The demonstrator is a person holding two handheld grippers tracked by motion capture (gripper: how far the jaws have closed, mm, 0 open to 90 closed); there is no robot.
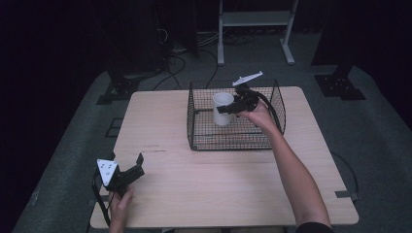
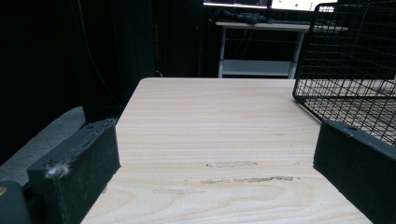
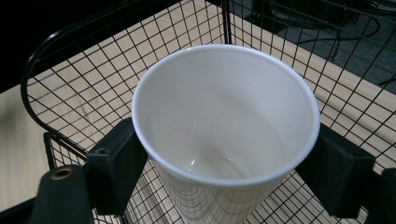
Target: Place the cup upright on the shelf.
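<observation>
Where the tabletop (image 1: 214, 184) nears its front-left edge, left hand-held gripper (image 1: 137, 165) rests jaws wide, holding nothing, bare wood ahead. Farther off, right hand-held gripper (image 1: 228, 108) clamps upright cup (image 1: 222, 108) inside basket (image 1: 194, 141), clear of its walls.

cup (image 1: 223, 108) in basket (image 1: 204, 141), basket on table (image 1: 204, 189)

The left gripper (image 2: 215, 172) has its two black block-shaped jaws spread wide apart with nothing between them, low over the pale wood-grain tabletop (image 2: 210, 121). A black wire mesh basket (image 2: 348, 60) stands on the table at the right, just behind the right-hand jaw. Beyond the table's far edge stands a white metal shelf frame (image 2: 257, 65)
</observation>
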